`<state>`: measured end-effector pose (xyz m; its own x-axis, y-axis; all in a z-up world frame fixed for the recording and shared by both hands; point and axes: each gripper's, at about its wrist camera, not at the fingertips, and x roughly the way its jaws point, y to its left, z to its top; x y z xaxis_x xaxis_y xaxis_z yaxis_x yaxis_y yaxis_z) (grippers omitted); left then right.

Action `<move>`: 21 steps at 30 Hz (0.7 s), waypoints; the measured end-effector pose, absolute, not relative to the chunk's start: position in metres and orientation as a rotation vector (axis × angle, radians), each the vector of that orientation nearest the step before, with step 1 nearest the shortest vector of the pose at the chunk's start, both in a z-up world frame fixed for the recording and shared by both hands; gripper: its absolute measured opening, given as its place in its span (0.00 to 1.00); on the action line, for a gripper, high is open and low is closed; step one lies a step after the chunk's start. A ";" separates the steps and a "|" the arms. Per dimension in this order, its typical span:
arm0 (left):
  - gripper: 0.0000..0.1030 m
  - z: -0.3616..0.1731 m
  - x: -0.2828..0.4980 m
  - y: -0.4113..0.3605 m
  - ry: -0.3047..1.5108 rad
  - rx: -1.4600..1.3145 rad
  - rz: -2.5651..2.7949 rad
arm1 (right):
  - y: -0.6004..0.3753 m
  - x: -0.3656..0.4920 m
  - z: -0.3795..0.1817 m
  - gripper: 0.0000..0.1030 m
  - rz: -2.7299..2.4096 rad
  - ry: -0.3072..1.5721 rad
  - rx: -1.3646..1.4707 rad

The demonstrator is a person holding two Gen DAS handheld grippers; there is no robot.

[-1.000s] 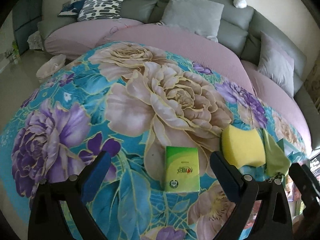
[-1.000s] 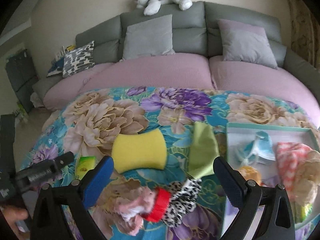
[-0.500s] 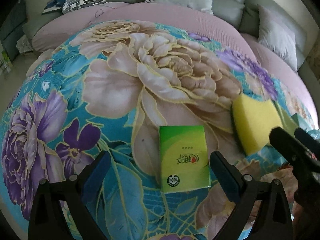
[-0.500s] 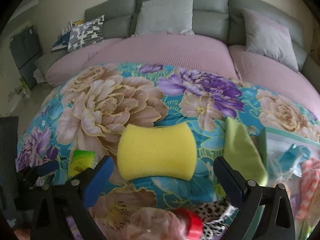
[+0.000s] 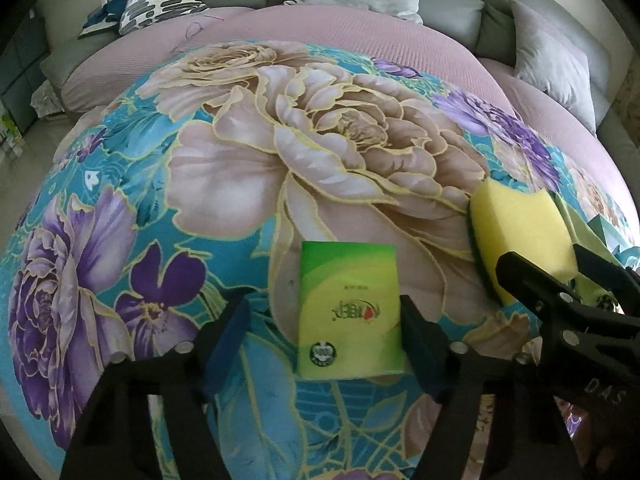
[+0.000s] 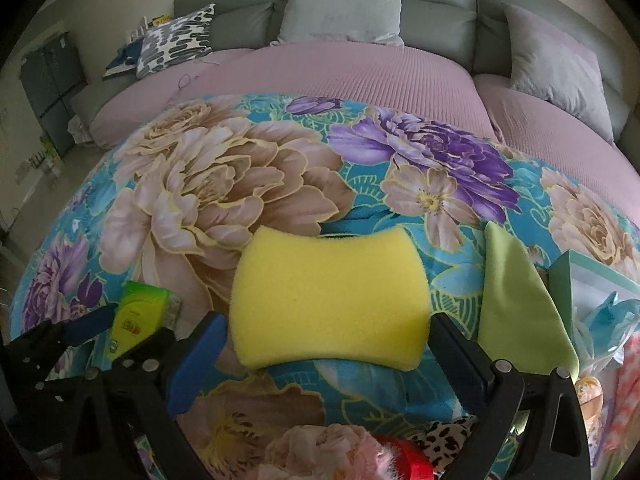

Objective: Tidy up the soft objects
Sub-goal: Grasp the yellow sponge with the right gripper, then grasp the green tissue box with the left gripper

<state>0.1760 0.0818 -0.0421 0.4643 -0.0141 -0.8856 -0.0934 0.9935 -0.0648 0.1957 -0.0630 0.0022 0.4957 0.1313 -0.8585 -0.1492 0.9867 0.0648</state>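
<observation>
Left gripper (image 5: 324,344) wide open, tissue pack (image 5: 350,308) between fingers. Right gripper (image 6: 326,354) open around yellow sponge (image 6: 330,300). Both light, squishy; pinch short sides, gentle squeeze.

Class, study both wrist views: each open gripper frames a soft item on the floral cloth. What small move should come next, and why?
Probably both close. The left gripper is open around the green tissue pack, and the right gripper is open around the yellow sponge. Both items lie flat on the floral cloth, between the fingers, so squeezing gently should secure them for lifting.
</observation>
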 end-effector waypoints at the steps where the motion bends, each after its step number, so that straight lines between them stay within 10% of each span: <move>1: 0.66 -0.042 0.176 0.084 1.086 -0.116 0.053 | -0.063 0.196 0.002 0.98 0.169 1.037 -0.018; 21: 0.51 -0.039 0.175 0.095 1.069 -0.160 0.077 | -0.062 0.199 -0.004 0.93 0.156 1.036 -0.029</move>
<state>0.1748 0.0948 -0.0392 0.4795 -0.0146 -0.8774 -0.1400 0.9858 -0.0929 0.1990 -0.0625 -0.0038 0.5000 0.1148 -0.8584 -0.1424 0.9886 0.0492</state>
